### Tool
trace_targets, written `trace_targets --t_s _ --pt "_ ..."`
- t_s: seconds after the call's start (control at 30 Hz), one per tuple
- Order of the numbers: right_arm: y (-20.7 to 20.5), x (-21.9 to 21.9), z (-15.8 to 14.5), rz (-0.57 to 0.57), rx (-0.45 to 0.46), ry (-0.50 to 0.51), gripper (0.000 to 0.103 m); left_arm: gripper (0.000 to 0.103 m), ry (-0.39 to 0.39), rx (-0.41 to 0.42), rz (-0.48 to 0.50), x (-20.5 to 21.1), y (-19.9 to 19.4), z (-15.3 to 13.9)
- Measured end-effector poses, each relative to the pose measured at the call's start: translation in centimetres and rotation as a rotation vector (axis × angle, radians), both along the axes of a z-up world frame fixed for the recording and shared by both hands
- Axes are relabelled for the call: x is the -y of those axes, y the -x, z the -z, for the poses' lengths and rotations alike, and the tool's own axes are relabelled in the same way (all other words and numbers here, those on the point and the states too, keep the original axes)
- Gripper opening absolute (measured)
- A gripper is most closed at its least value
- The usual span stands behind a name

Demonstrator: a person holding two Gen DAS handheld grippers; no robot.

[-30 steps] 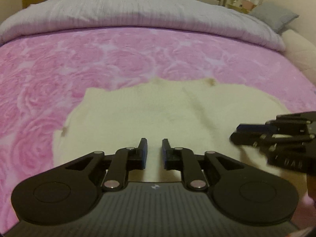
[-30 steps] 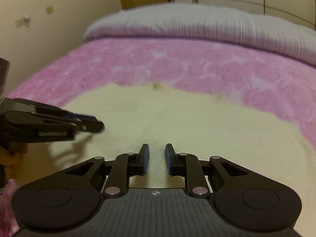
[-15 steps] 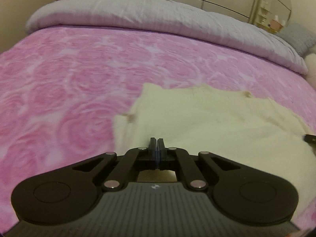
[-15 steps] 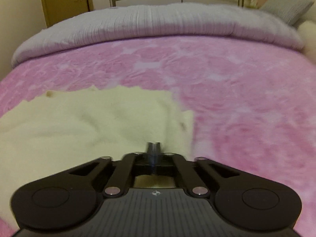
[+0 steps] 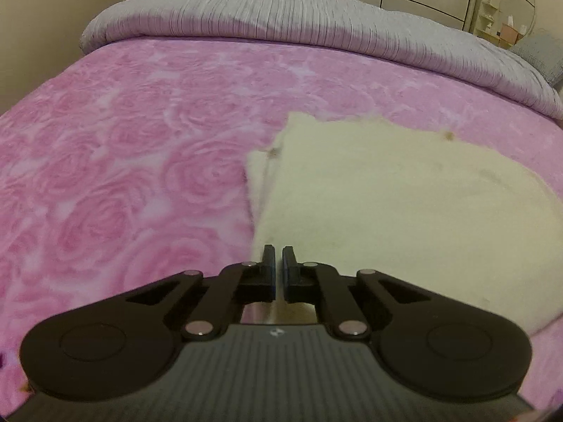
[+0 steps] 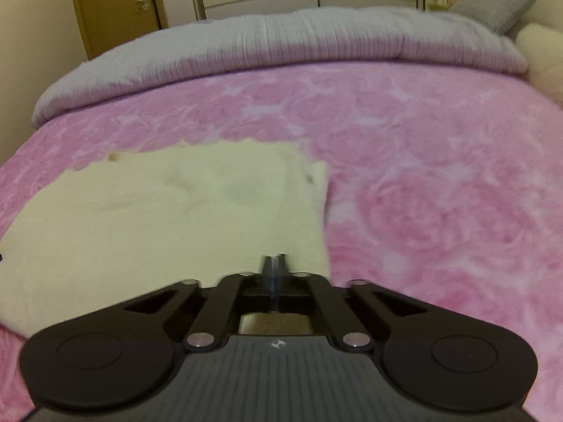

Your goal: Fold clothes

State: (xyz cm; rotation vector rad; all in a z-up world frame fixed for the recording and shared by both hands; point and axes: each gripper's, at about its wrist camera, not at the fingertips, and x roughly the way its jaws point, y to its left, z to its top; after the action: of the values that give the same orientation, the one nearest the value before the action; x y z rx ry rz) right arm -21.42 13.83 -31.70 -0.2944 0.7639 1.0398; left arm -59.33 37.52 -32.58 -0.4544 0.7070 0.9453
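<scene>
Left wrist view: the left claw [image 5: 278, 256] is seen with its fingers set to a narrow gap, a thin slit open between the pads, and nothing is visibly pinched there, though the left edge of the cream garment [image 5: 404, 211] lies directly under and ahead of the tips. The garment is spread on the pink rose-patterned blanket [image 5: 123, 176], ahead and to the right of this claw, with a second layer of its fabric showing along the left edge. No readable writing is found on the garment or bedding; only a small white emblem [image 5: 277, 332] is printed on the ribbed claw body, too small to be read. A round mirror [image 5: 517, 1] and small shelf items are shown only in this view, far ahead to the right. In the right wrist view, the right claw [image 6: 275, 263] is seen pressed together, blurred, over the garment's near right corner; whether fabric is gripped cannot be told. The garment extends ahead and left of it. A wooden door [image 6: 116, 7] is shown clearly only here, beyond the grey ribbed duvet [image 6: 281, 42].
</scene>
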Motion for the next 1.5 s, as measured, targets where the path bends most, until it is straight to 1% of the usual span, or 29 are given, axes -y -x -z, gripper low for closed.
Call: trace_targets --t_s 0.03,0.07,0.1,0.13,0.2,0.23,0.27,0.3,0.33,0.37,0.4,0.47,0.53,0.57,0.6,0.67,0.7,0.77,0.83,1.03,1.2,1.37,1.5 --pt "0.5 0.4 -0.2 -0.006 0.003 -0.008 0.014 0.007 -0.004 0.005 0.002 0.5 0.0 -0.4" --pt "1.0 0.8 -0.3 -0.012 0.004 -0.016 0.018 0.013 -0.009 0.011 0.005 1.0 -0.1 -0.9" --pt "1.5 1.2 -0.4 -0.018 0.006 -0.024 0.018 0.019 -0.019 0.026 0.009 1.8 -0.1 -1.1" --pt "1.5 1.7 0.1 -0.006 -0.006 -0.010 0.019 0.026 -0.027 0.040 0.013 2.6 -0.2 -1.4" --pt "1.3 2.8 1.3 0.022 -0.034 0.022 0.014 0.027 -0.004 0.040 0.024 3.6 -0.3 -0.9" --pt "1.3 3.3 1.8 0.036 -0.048 0.037 0.011 0.028 0.011 0.023 0.015 3.7 -0.3 -0.2" --pt "1.2 3.7 1.6 0.051 -0.065 0.034 0.010 0.028 0.026 0.007 0.006 3.9 -0.3 0.4" --pt "1.2 4.1 1.3 0.067 -0.083 0.028 0.011 0.028 0.031 0.003 -0.002 4.2 -0.1 0.5" --pt "1.6 4.2 0.8 0.071 -0.083 0.033 0.013 0.028 0.040 -0.004 -0.009 4.6 0.0 0.2" --pt "2.1 4.4 0.3 0.074 -0.082 0.038 0.022 0.028 0.042 -0.012 -0.016 5.0 0.0 -0.3" --pt "2.6 4.5 -0.3 0.078 -0.081 0.043 0.027 0.029 0.045 -0.020 -0.022 5.4 0.0 -0.7" --pt "3.6 4.7 -1.3 0.084 -0.079 0.053 0.042 0.033 0.051 -0.026 -0.027 6.6 -0.2 -1.8" --pt "4.5 5.0 -2.3 0.090 -0.077 0.063 0.050 0.037 0.051 -0.018 -0.022 8.1 -0.3 -2.6" --pt "5.1 5.1 -2.5 0.086 -0.092 0.074 0.053 0.039 0.051 -0.015 -0.020 8.9 -0.3 -3.0" --pt "5.7 5.4 -2.5 0.083 -0.104 0.086 0.055 0.039 0.052 -0.014 -0.017 9.6 -0.2 -3.3" --pt "6.8 6.0 -2.6 0.082 -0.129 0.106 0.064 0.041 0.054 -0.013 -0.011 11.1 0.0 -4.0" --pt "7.5 6.5 -2.8 0.078 -0.139 0.108 0.066 0.042 0.050 -0.014 -0.010 11.9 0.2 -4.3" --pt "8.9 7.5 -3.3 0.069 -0.155 0.105 0.072 0.046 0.036 -0.016 -0.009 13.7 0.7 -5.0" --pt "10.1 8.5 -3.9 0.058 -0.152 0.097 0.077 0.049 0.023 -0.014 -0.008 15.4 1.3 -5.6" --pt "12.4 10.9 -5.0 0.047 -0.138 0.076 0.080 0.053 0.001 -0.031 0.005 19.3 2.8 -6.4" --pt "13.9 12.8 -5.3 0.047 -0.123 0.070 0.083 0.059 -0.032 -0.038 0.018 22.3 4.0 -7.2" --pt "15.1 14.4 -4.9 0.052 -0.118 0.085 0.084 0.061 -0.051 -0.043 0.027 24.8 5.2 -7.6" --pt "15.9 15.3 -5.4 0.041 -0.110 0.068 0.084 0.061 -0.065 -0.046 0.026 26.0 5.8 -7.9"
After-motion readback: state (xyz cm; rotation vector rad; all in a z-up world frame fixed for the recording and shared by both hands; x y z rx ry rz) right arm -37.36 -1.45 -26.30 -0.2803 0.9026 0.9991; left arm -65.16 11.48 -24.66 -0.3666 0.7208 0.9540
